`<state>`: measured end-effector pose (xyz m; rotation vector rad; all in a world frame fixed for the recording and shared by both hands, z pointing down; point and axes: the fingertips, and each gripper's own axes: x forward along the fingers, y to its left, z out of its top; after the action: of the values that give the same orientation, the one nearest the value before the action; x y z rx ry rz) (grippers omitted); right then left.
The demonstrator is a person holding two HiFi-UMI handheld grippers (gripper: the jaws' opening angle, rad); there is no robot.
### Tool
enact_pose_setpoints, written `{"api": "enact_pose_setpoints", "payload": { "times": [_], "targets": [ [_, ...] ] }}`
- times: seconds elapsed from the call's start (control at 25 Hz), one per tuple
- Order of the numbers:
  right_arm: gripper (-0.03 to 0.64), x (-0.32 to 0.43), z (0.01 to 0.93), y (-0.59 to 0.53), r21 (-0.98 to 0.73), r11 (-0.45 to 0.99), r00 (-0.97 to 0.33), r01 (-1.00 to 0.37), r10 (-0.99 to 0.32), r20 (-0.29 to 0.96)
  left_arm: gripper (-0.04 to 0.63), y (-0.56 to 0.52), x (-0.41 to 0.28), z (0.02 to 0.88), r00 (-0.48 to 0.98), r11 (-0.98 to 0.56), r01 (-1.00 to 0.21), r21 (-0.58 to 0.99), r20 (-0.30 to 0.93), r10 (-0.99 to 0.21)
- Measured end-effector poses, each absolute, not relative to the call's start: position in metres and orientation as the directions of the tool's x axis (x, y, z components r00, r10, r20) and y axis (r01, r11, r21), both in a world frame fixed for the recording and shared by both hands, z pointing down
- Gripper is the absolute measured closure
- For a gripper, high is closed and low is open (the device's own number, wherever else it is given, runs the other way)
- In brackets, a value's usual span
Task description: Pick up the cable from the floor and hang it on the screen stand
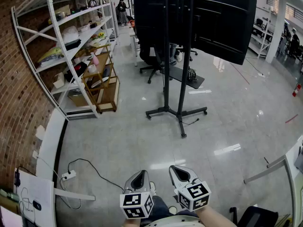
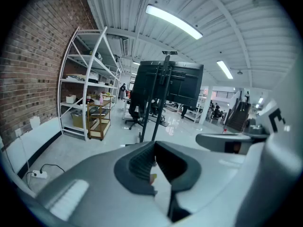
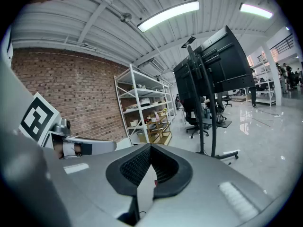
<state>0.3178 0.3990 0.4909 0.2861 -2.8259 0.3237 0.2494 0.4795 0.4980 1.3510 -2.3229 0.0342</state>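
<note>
Stands well back from the tall black two-post screen stand [image 1: 166, 70], on the near part of the pale glossy floor [image 1: 142, 136]. Holds the grey left gripper [image 1: 139, 177] and the grey right gripper [image 1: 180, 173] low at the near edge, side by side, each with jaws pressed together and nothing between them. Finds the thin black cable [image 1: 98, 173] lying at near left, just left of the left gripper, curling away from a white power strip [image 1: 69, 175] close to the wall. Has not yet lifted it.

Risks skidding over the cable if brought down with jaws shut; needs them parted first. Risks a slipped pinch too (thin cord, flat on slick flooring). May drag the strip along, or pull a plug loose, if hauled toward the stand without slack. Could mistake the short dark lead [image 1: 191, 122] beside the stand's near foot for the target. Might clip the stand's spread feet or nudge the big black screen [image 1: 222, 27] on the approach. Could lose the cable off the stand if draped unevenly, with too much weight on one side.
</note>
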Motion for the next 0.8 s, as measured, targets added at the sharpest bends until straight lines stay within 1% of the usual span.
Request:
{"api": "enact_pose_setpoints", "payload": {
  "times": [0.2, 0.56, 0.8],
  "targets": [
    [0.618, 0.278, 0.492, 0.378, -0.194, 0.955, -0.94, -0.225, -0.161, 0.3, 0.588, 0.457, 0.208, 0.5, -0.423, 0.528, -0.824, 0.206, 0.396, -0.815],
    [0.618, 0.168, 0.473, 0.323, -0.18, 0.949, -0.938, -0.258, -0.201, 0.281, 0.588, 0.399, 0.098, 0.481, -0.402, 0.494, -0.85, 0.18, 0.383, -0.832],
    [0.618, 0.102, 0.48, 0.297, -0.181, 0.941, -0.931, -0.285, -0.227, 0.286, 0.588, 0.368, 0.034, 0.485, -0.368, 0.46, -0.871, 0.172, 0.392, -0.843]
  ]
}}
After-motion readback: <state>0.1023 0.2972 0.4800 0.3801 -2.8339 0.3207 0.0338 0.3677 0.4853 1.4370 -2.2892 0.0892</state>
